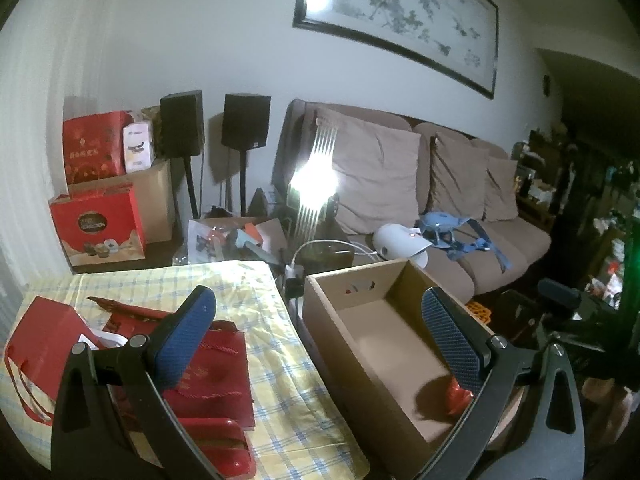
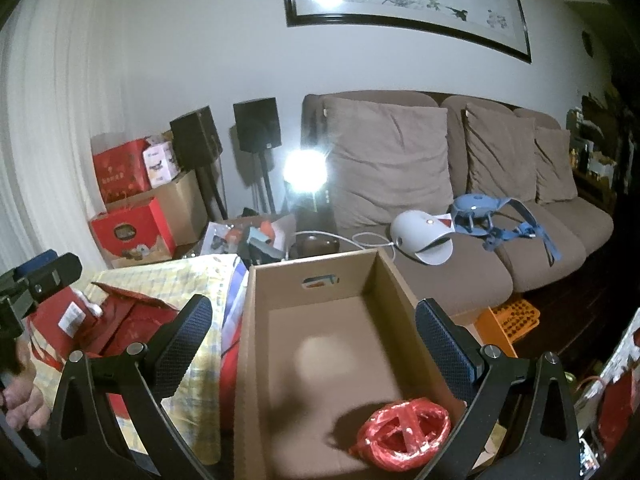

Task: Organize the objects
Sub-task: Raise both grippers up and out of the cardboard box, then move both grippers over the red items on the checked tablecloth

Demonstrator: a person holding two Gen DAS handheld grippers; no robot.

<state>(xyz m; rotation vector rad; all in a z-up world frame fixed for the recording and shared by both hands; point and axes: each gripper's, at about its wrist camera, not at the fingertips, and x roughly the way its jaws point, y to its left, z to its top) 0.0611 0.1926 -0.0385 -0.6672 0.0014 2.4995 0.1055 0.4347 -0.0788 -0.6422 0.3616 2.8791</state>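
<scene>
We see the cardboard box just right of the cloth-covered table, with a coil of cord in its near right corner. Gift bags lie on the table; the sofa stands behind the box.

I can read no text. Gold characters on the upper red bag and the dark oval label on the red box are too blurred.

The left gripper hung with its jaws wide apart, holding nothing, over the checked tablecloth and the open cardboard box. Red gift bags lay flat below; something red, perhaps ribbon, sat inside the box.
</scene>
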